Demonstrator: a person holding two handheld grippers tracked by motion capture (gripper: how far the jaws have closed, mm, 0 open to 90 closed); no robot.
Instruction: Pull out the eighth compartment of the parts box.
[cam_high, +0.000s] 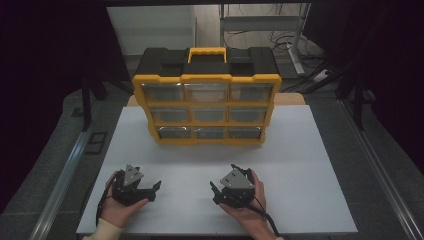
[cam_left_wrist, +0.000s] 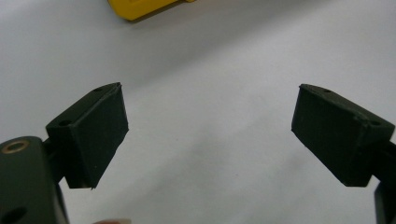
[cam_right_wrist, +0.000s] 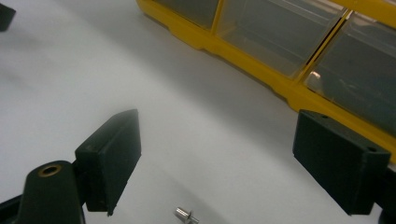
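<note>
Both the left gripper (cam_high: 150, 190) and right gripper (cam_high: 216, 192) stood wide open, holding nothing. A small metal stud (cam_right_wrist: 185, 215), probably a screw, lay between the right jaws: light, hard, slippery, best pinched across its shank.

Can't make out what's inside the drawers of the yellow organizer (cam_high: 207, 102) in the high view, they're too small and murky. In the right gripper view the bottom edge chops off a little silver metal bit (cam_right_wrist: 186, 216) on the worktop (cam_right_wrist: 70, 84), so no telling what it is. In the left gripper view just a blurry yellow corner pokes in at the top edge.
</note>
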